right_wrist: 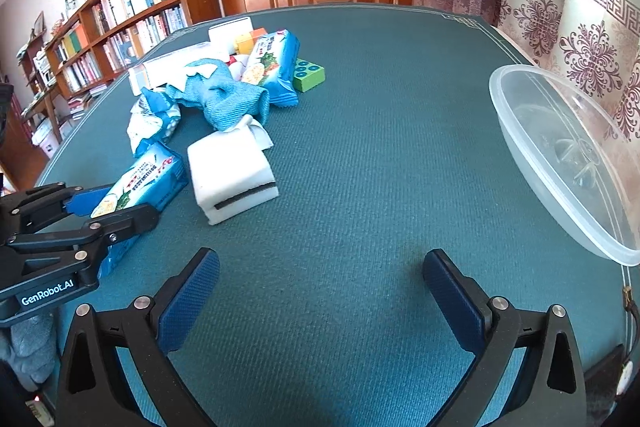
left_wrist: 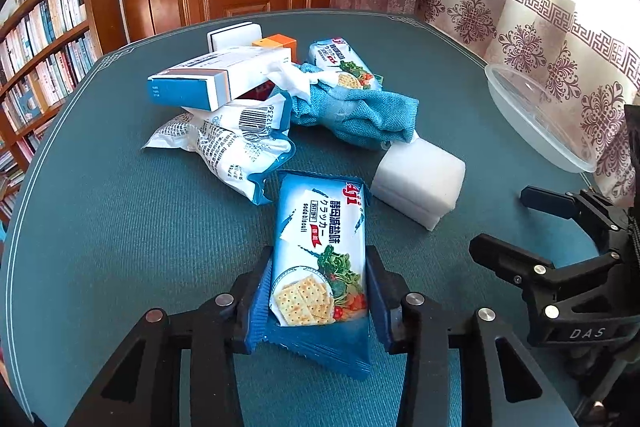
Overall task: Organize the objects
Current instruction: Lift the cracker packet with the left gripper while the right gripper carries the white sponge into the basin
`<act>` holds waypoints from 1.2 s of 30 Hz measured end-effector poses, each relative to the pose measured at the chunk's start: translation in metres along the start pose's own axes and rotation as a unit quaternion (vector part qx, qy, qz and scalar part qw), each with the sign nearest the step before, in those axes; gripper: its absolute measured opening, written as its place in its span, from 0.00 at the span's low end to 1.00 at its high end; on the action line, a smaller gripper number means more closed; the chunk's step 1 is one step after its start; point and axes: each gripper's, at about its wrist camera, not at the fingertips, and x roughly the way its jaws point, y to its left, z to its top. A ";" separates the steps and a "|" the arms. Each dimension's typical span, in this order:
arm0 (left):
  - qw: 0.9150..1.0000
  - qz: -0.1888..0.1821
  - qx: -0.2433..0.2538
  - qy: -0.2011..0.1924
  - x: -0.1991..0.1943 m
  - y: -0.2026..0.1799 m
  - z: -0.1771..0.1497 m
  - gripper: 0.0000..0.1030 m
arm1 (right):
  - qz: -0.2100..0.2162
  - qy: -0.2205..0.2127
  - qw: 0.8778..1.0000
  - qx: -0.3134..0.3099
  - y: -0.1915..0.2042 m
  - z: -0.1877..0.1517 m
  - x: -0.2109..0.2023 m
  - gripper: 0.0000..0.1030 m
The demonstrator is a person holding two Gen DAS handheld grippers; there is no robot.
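Observation:
My left gripper (left_wrist: 320, 267) is shut on a blue soda-cracker pack (left_wrist: 320, 263), one finger on each long side; it lies on the green table. The pack and left gripper also show in the right wrist view (right_wrist: 140, 187), at the left. My right gripper (right_wrist: 320, 267) is open and empty over bare table, and shows at the right of the left wrist view (left_wrist: 520, 223). A clear plastic bowl (right_wrist: 560, 155) stands tilted at the right edge. A second cracker pack (right_wrist: 272, 63) lies in the pile.
A white sponge block (right_wrist: 232, 171) lies just beyond the held pack. The pile holds a blue cloth (right_wrist: 228, 99), white-blue pouches (left_wrist: 228, 143), a blue-white box (left_wrist: 208, 83), a green block (right_wrist: 308, 73) and an orange box (left_wrist: 278, 43). Bookshelf and door stand behind.

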 end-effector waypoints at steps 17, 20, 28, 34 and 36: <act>1.000 0.005 -0.011 -0.011 -0.017 0.008 -0.010 0.43 | 0.047 0.006 0.998 -0.049 0.036 0.038 0.030 0.59; 1.000 0.002 -0.010 -0.013 -0.020 0.005 -0.010 0.43 | 0.053 0.005 0.997 -0.055 0.039 0.033 0.025 0.48; 1.000 -0.002 -0.002 -0.013 -0.024 -0.004 -0.009 0.43 | 0.063 0.001 0.997 -0.037 0.025 0.015 -0.001 0.47; 1.000 -0.006 0.008 -0.010 -0.023 -0.016 -0.006 0.43 | 0.066 -0.006 0.997 -0.026 0.011 0.003 -0.024 0.47; 1.000 -0.007 0.012 -0.011 -0.024 -0.021 -0.004 0.43 | 0.062 -0.010 0.998 -0.021 0.006 0.000 -0.029 0.47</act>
